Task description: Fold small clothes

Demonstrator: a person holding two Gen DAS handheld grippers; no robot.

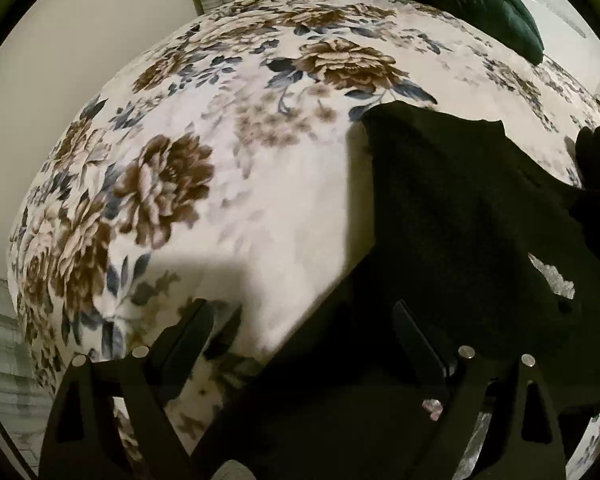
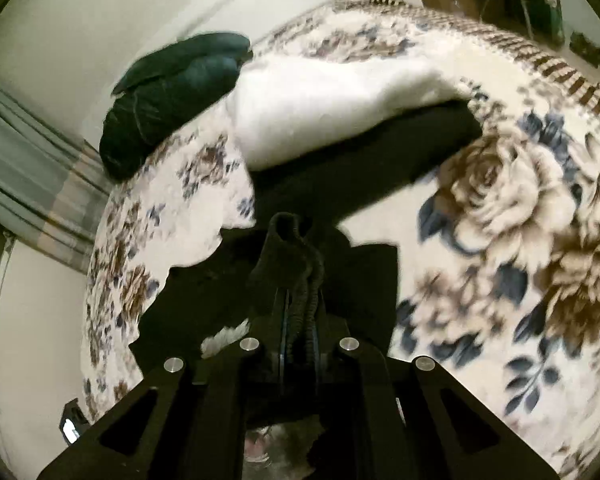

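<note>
1 black garment (image 1: 452,216) lay spread on 1 flowered bed (image 1: 259,184). The left gripper (image 1: 304,336) hovered over its edge, jaws wide apart, gripping nothing. Only the right view showed the right gripper (image 2: 300,320), jaws clamped on a bunched fold of the black garment, and 1 white garment (image 2: 324,108). Both showed 1 dark green pillow (image 2: 167,100).

Floral blanket (image 1: 259,184), dark green pillow (image 2: 167,108), striped curtain (image 2: 27,168)

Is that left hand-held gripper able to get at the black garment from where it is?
Probably yes. The left hand-held gripper stands open right above the black garment on the floral blanket, with nothing between. The right hand-held gripper pinches another part.
</note>
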